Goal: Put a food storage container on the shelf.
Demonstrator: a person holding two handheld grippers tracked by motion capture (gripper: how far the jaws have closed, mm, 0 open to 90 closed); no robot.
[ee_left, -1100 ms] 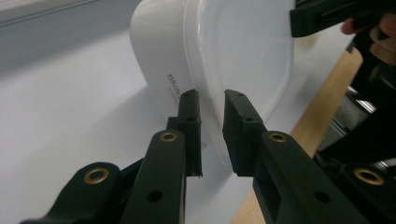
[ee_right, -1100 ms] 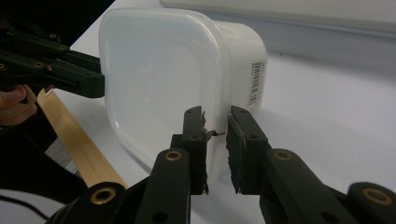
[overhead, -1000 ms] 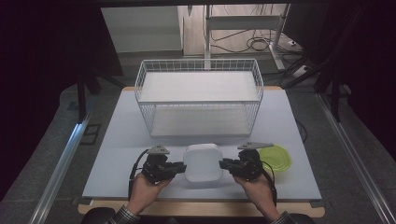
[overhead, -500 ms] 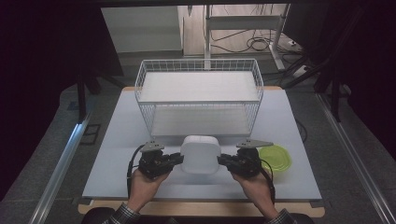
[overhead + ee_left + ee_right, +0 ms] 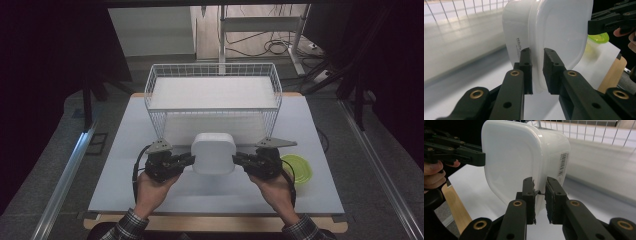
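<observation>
Nearest us, at the front of the table (image 5: pixel 150 200), our two hands come in from below, each carrying a gripper. We have the left gripper (image 5: pixel 189 159) clamped on the left rim of a white plastic container (image 5: pixel 214 152), and the right gripper (image 5: pixel 237 159) clamped on its right rim; in the left gripper view the two black pads pinch the thin lip of the container (image 5: pixel 554 32), and the right gripper view shows the same pinch on the opposite edge (image 5: pixel 519 157). The container hangs between the grippers, tilted so one broad face turns toward us, a barcode label on its side wall. Just right of our right hand, a lime-green lid (image 5: pixel 297 167) lies flat on the table. Beyond the container stands a white wire basket (image 5: pixel 212 70), its front wall just behind the container. Farther back we see dark floor and cables.
</observation>
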